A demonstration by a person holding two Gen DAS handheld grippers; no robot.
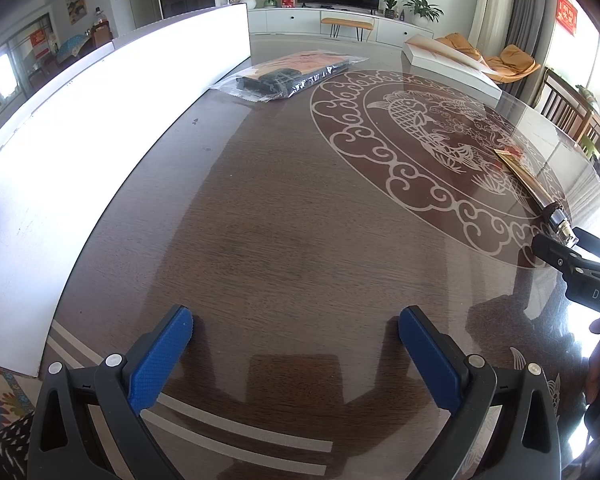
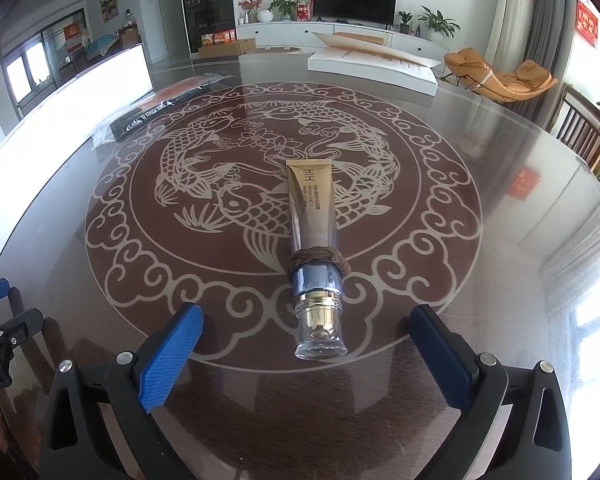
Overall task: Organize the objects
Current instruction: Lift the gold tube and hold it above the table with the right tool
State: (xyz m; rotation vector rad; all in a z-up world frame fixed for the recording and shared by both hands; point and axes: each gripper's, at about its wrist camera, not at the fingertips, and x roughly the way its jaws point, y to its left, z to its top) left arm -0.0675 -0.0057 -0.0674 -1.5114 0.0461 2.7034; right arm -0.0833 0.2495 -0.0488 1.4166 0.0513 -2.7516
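Right wrist view: my right gripper (image 2: 306, 344) stands wide, nothing held; the cream tube (image 2: 312, 216) lies flat on the fish medallion (image 2: 180, 160), cap toward me. It looks light, soft and slick, so I'd pinch near the brown hair tie (image 2: 320, 261). Left gripper (image 1: 296, 344) gapes, empty.

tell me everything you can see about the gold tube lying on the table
The tube is a squeezable cosmetic tube, gold at its flat crimped end with dark lettering, shading to silvery blue toward the neck. A brown hair tie is wound around it above a gold collar and clear cap. It lies flat on the glass-topped table, over the fish pattern, cap toward the open right gripper, whose pads stand apart from it.
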